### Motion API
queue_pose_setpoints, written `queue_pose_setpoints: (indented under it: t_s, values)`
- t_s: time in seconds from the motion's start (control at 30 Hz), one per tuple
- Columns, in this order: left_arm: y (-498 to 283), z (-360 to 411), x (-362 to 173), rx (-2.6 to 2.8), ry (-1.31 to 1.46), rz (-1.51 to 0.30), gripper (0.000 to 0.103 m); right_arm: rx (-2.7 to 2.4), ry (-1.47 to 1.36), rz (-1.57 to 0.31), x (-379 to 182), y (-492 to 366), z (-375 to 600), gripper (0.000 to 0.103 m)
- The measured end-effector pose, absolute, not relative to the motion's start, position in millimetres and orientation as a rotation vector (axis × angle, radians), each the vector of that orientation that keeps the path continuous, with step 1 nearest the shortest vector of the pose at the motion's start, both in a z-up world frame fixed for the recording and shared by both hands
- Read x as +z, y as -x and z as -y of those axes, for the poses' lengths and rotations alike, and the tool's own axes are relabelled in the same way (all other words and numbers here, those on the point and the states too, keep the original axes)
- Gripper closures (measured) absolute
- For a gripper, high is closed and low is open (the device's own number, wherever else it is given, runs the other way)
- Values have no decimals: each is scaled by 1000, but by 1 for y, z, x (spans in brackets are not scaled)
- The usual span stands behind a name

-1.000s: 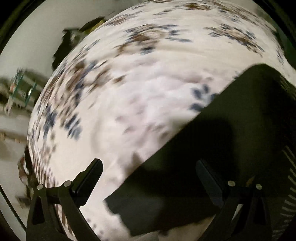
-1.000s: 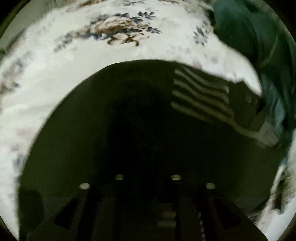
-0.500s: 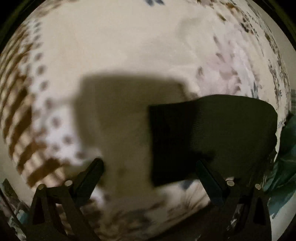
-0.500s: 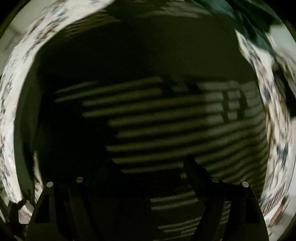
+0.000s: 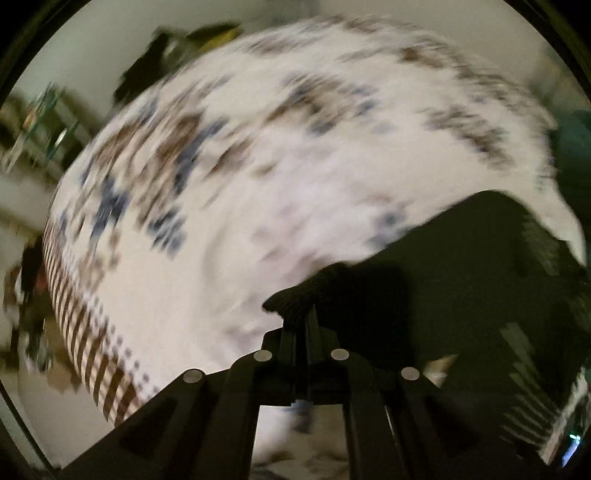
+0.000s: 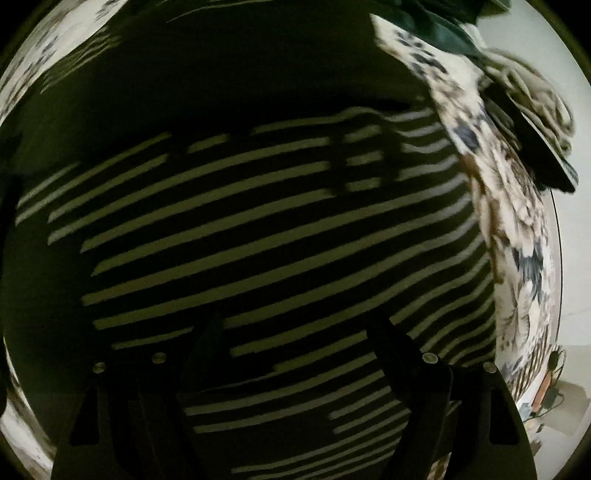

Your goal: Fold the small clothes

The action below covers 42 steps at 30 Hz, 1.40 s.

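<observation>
Floral bedspread (image 5: pixel 258 177): white, blue-brown blooms, striped border; blurred in the left view.
Dark garment (image 6: pixel 258 229): black with pale horizontal stripes, spread on the bedspread, filling the right view.
Right gripper (image 6: pixel 295 332): fingers parted above the stripes.
Left gripper (image 5: pixel 299 314): fingers clenched on the garment's plain black corner.

Floral bedsheet (image 5: pixel 229 192), dark green cloth heap (image 6: pixel 436 22) at its edge, blurred shelving (image 5: pixel 40 122)

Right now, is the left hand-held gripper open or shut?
Shut. The left hand-held gripper has its fingers pressed together, pinching an edge of the dark striped garment above the floral bedsheet.
</observation>
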<state>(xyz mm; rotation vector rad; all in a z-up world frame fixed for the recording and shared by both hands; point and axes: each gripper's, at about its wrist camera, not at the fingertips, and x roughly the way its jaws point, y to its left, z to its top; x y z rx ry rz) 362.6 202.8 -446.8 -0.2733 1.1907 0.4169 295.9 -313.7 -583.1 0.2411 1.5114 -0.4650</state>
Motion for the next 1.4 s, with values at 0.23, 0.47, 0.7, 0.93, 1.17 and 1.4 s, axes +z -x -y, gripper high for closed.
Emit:
queue_pose_setpoints:
  t_s: [0.23,0.47,0.7,0.93,1.17,1.4]
  values:
    - [-441,1,-391,15,192,-1119,102,-542,-394,-1469,-579,-279,387,21]
    - [-471,250,-402,-390,44,-1171,100,-585,-425,-1478,-566,-253,459,21]
    - [-476,317,-428,-497,47,-1253,85,-550,-427,-1498,-557,-259,519,21]
    - [-481,175,-411,-255,-26,-1119,4,-388,-682,-1351,-528,-295,566,21]
    - [-489,4,-461,217,-146,-1184,4,-233,-667,-1243,-520,-424,536,21]
    - [-500,-34,-491,334,-104,-1201,4,-147,-455,-1369,-572,-502,481,48]
